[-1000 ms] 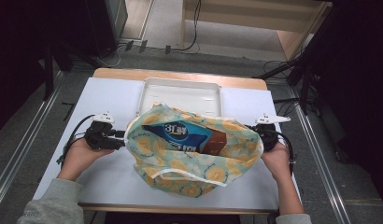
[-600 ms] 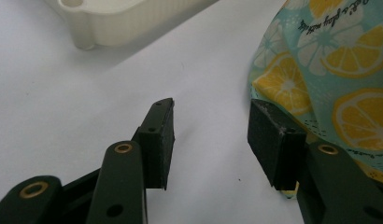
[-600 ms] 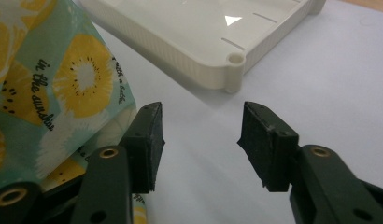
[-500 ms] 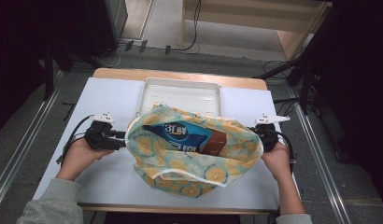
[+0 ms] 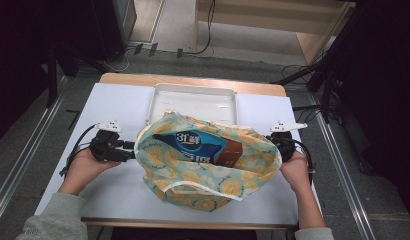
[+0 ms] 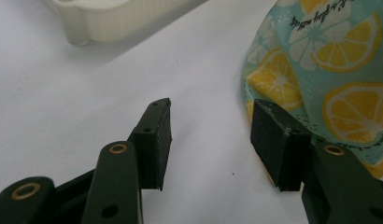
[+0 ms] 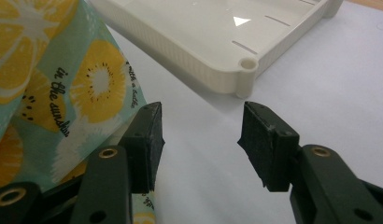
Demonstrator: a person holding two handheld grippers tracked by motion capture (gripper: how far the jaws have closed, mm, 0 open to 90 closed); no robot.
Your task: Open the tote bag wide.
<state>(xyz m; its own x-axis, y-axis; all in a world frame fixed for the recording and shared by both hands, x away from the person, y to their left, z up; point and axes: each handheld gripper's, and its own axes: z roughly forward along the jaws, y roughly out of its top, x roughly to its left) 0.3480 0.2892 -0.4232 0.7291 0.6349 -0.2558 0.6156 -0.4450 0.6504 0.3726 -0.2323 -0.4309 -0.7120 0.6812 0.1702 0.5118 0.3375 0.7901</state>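
A cloth bag [image 5: 208, 170] printed with lemon slices lies open on the white table. A blue packet [image 5: 190, 142] and a brown box [image 5: 234, 152] show in its mouth. My left gripper [image 5: 129, 150] lies at the bag's left edge. In the left gripper view the left gripper [image 6: 210, 140] is open; its jaws have just been opening, with bare table between them and the bag [image 6: 320, 70] beside one jaw. My right gripper [image 5: 274, 142] sits at the bag's right edge. The right gripper [image 7: 201, 140] is open; its jaws have just been closing a little, nothing between them, the bag [image 7: 63, 93] against the outside of one jaw.
A shallow white tray [image 5: 193, 90] stands just behind the bag, its corner close to each gripper [image 6: 110, 18] [image 7: 217, 70]. The table's wooden far edge [image 5: 193, 81] lies beyond it. Cables trail from both grippers, and metal rails run along the floor at each side.
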